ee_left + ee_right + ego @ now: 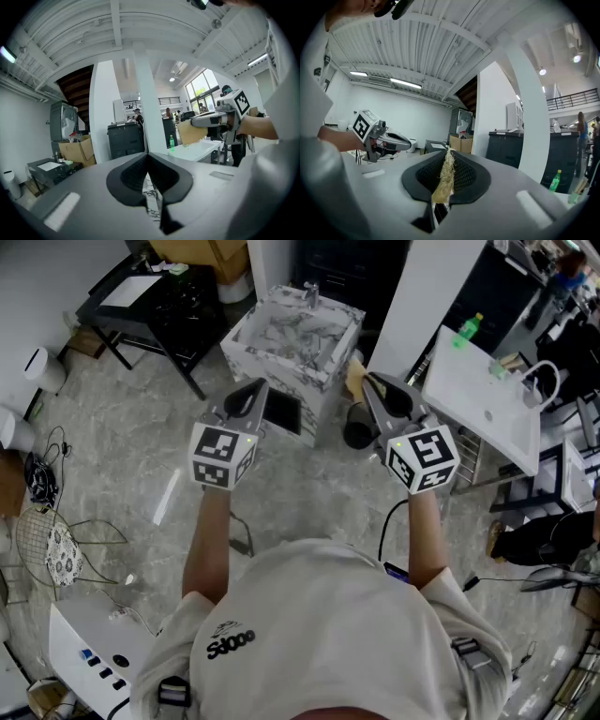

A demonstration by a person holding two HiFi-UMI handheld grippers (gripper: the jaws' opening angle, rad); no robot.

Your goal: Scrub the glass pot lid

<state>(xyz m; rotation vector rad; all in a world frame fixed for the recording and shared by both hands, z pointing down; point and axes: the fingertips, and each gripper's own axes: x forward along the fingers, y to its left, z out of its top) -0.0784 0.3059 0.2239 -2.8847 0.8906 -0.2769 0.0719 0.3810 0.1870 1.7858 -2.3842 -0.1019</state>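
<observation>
Straw-coloured scrubbing fibre [446, 174] is sitting pinched between the closed jaws of our right gripper [446, 157]. We are holding our left gripper [148, 158] to its left, jaws pressed together on nothing. Both are pointing toward the far marble sink [272, 367], above the floor. We are not making out the glass pot lid in any view.
</observation>
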